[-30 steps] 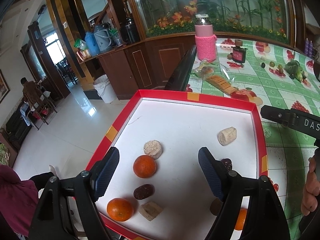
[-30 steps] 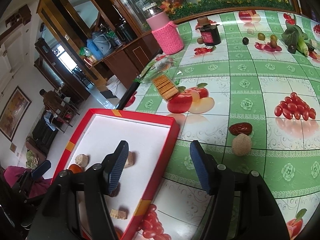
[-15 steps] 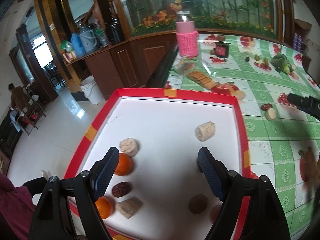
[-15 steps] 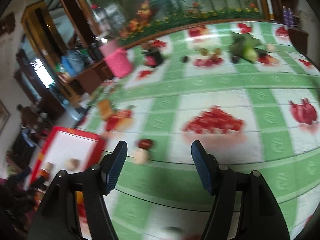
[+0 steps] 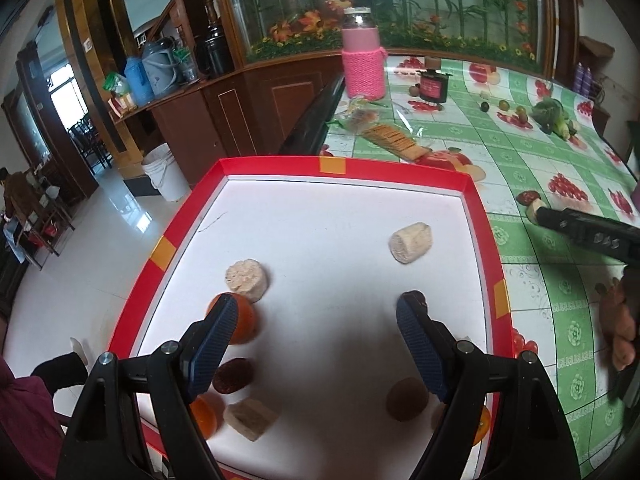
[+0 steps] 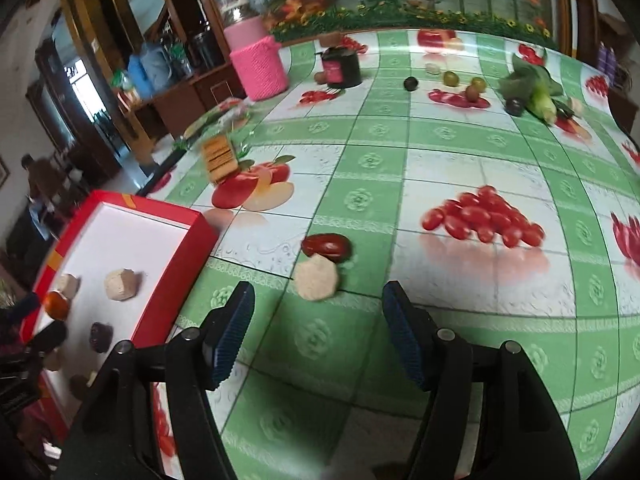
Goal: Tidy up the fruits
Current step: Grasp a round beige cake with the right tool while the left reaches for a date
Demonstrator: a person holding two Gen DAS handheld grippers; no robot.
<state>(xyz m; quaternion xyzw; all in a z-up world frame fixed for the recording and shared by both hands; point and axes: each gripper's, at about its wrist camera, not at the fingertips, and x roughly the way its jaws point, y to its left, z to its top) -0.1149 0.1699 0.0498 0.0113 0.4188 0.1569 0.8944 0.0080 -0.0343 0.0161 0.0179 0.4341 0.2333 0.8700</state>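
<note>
A red-rimmed white tray (image 5: 486,236) holds oranges (image 5: 240,318), beige cylinder pieces (image 5: 410,237), and dark red dates (image 5: 232,370). My left gripper (image 5: 316,340) hovers open over the tray's near half with nothing between its fingers. In the right wrist view, a red date (image 6: 327,246) and a beige round piece (image 6: 316,278) lie on the green tablecloth just right of the tray (image 6: 192,248). My right gripper (image 6: 318,332) is open, just short of the beige piece. The right gripper's body (image 5: 588,232) also shows in the left wrist view.
A pink knit-covered jar (image 6: 258,62), a dark jar (image 6: 342,68), a cracker pack (image 6: 218,156), small fruits (image 6: 450,78) and a leafy vegetable (image 6: 536,88) sit farther back on the table. A hand (image 5: 620,328) shows at the right.
The right gripper swung right away from the tray, then came in low in front of the date and beige piece. The left gripper shifted slightly over the tray.
</note>
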